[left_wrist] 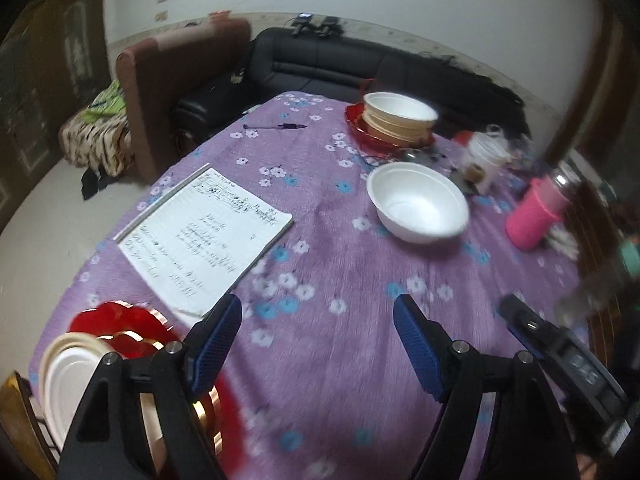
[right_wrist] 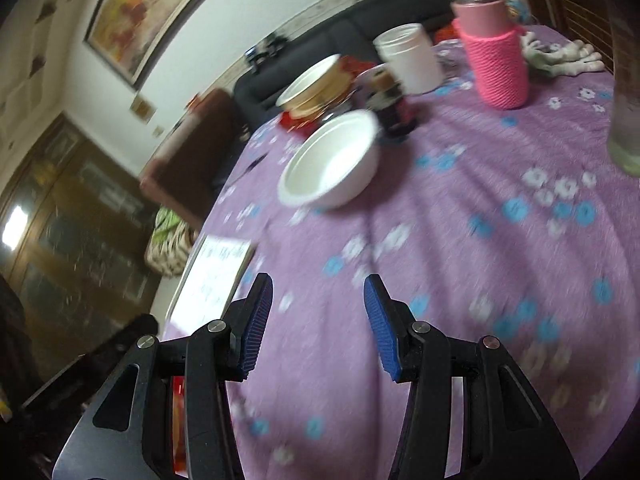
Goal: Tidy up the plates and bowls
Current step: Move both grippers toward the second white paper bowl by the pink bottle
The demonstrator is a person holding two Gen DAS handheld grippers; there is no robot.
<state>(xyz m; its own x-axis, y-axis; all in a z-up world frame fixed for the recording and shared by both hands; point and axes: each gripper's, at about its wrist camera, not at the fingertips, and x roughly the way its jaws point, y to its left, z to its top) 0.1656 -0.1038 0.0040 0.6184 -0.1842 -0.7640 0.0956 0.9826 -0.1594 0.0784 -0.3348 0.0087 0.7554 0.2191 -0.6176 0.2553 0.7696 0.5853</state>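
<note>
A lone white bowl [left_wrist: 418, 202] stands on the purple flowered tablecloth [left_wrist: 320, 264]; it also shows in the right wrist view [right_wrist: 332, 160]. Behind it a stack of white and tan bowls [left_wrist: 400, 118] sits on a red plate [left_wrist: 362, 130], also visible in the right wrist view [right_wrist: 316, 88]. At the near left edge, red gold-rimmed plates [left_wrist: 120, 324] lie with a white bowl [left_wrist: 70, 376]. My left gripper [left_wrist: 318, 346] is open and empty above the cloth. My right gripper [right_wrist: 318, 326] is open and empty, short of the lone bowl.
A written notebook [left_wrist: 204, 240] lies left of centre, with a pen [left_wrist: 280, 126] beyond it. A pink-sleeved flask [right_wrist: 494, 48], a white cup [right_wrist: 412, 60], a small dark jar [right_wrist: 394, 108] and a clear glass [right_wrist: 628, 80] stand on the right. Sofas stand behind the table.
</note>
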